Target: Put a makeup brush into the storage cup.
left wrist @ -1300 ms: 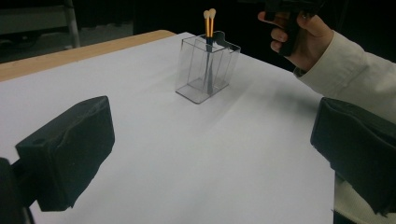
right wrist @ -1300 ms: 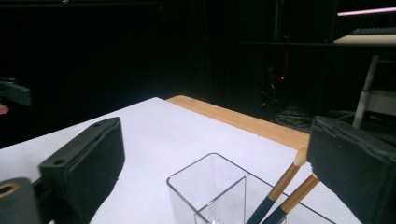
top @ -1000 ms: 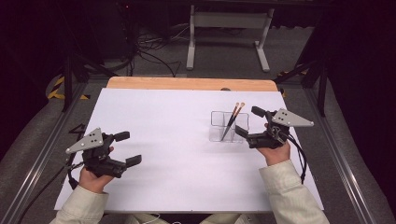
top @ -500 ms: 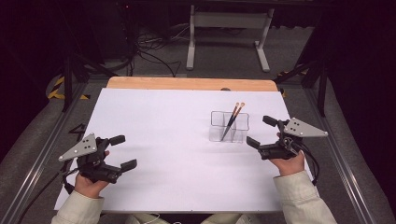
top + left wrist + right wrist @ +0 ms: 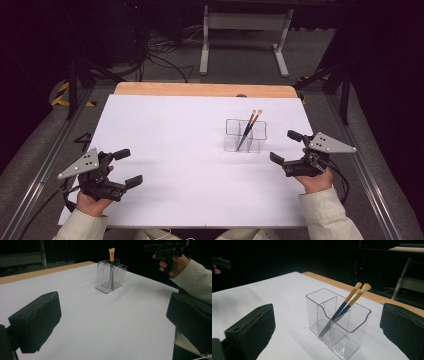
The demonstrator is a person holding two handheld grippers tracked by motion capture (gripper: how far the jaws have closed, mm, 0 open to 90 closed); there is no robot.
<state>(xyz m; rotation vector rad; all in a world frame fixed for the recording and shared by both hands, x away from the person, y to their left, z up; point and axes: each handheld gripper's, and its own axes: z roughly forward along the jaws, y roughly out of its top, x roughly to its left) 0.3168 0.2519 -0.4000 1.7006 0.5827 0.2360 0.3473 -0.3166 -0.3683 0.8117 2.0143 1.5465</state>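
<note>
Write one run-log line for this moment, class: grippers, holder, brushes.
left gripper: open, empty | right gripper: open, empty, beside holder | clear holder: upright on white sheet | two brushes: leaning inside holder

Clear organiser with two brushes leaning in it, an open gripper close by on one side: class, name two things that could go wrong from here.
1. The clear organiser looks light and stands loose on the white sheet; a nudge from the open right gripper could slide or tip it.
2. The two brushes lean with their tips above the rim; a jaw catching them could lever them out or topple the organiser.
</note>
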